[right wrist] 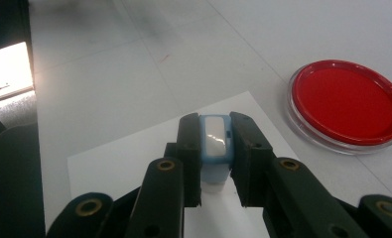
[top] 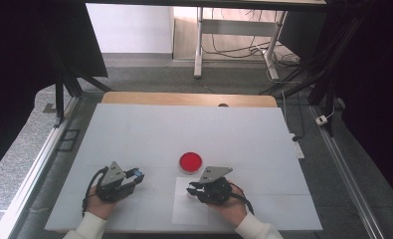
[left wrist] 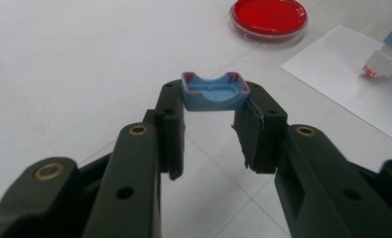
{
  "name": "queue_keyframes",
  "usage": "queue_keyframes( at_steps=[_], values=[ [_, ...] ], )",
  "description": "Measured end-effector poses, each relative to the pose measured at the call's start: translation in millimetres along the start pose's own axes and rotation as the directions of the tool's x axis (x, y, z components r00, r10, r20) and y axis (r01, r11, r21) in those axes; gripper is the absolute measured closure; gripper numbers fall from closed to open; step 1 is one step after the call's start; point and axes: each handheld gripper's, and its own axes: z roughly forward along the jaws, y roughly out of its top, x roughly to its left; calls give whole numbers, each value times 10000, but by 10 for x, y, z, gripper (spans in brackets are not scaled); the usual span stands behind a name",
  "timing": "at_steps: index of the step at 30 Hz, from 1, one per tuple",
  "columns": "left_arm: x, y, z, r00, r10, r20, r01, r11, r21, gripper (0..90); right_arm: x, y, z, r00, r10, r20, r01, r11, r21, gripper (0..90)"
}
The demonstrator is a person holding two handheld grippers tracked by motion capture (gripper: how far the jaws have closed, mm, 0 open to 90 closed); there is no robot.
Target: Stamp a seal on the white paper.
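The left gripper point(left wrist: 208, 134), at the lower left of the high view, has its matte black fingers point(left wrist: 169, 134) clenched on a small blue plastic cap point(left wrist: 214, 92): a shallow, boxy piece with a scooped rim edged in red, pinched at the very fingertips near the centre of the left gripper view. The right gripper point(right wrist: 216, 163), low and just right of centre in the high view, is grasping a stamp point(right wrist: 216, 148) between its fingers point(right wrist: 189, 158); the stamp has a pale blue, rounded-rectangle body with a glossy white panel on top (a whitish lower part shows beneath it), and it stands upright, pointing down onto a sheet of white paper point(right wrist: 129, 158). In the left gripper view the stamp's red-stained tip appears at the right edge, at the paper's surface, though contact cannot be told. A round, clear-rimmed ink pad point(right wrist: 348, 105) with a flat, bright red surface sits on the smooth white counter point(top: 149, 134) just beyond the paper, near the stamp, toward the right of the right gripper view.
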Motion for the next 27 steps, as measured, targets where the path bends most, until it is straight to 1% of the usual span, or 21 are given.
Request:
queue_keyframes(
  at_steps=[3,6,10,17,27],
  values=[
    [1,0,0,10000,5,-2,-5,10000,1,646,5,-13,23,10000,-29,-11,29,10000,34,751],
    [2,-2,2,10000,1,-16,-1,10000,9,646,10,-18,31,9998,-183,97,181,9997,173,751],
    [1,-2,0,10000,10,-2,-10,10000,8,646,13,-20,37,9996,-249,91,248,9995,179,751],
    [1,-2,0,10000,22,-1,-22,10000,23,646,8,-27,42,9998,-191,47,191,9997,156,753],
    [-4,-2,1,10000,17,-3,-17,10000,27,646,25,-46,67,9997,-183,169,176,9991,380,757]
  ],
)
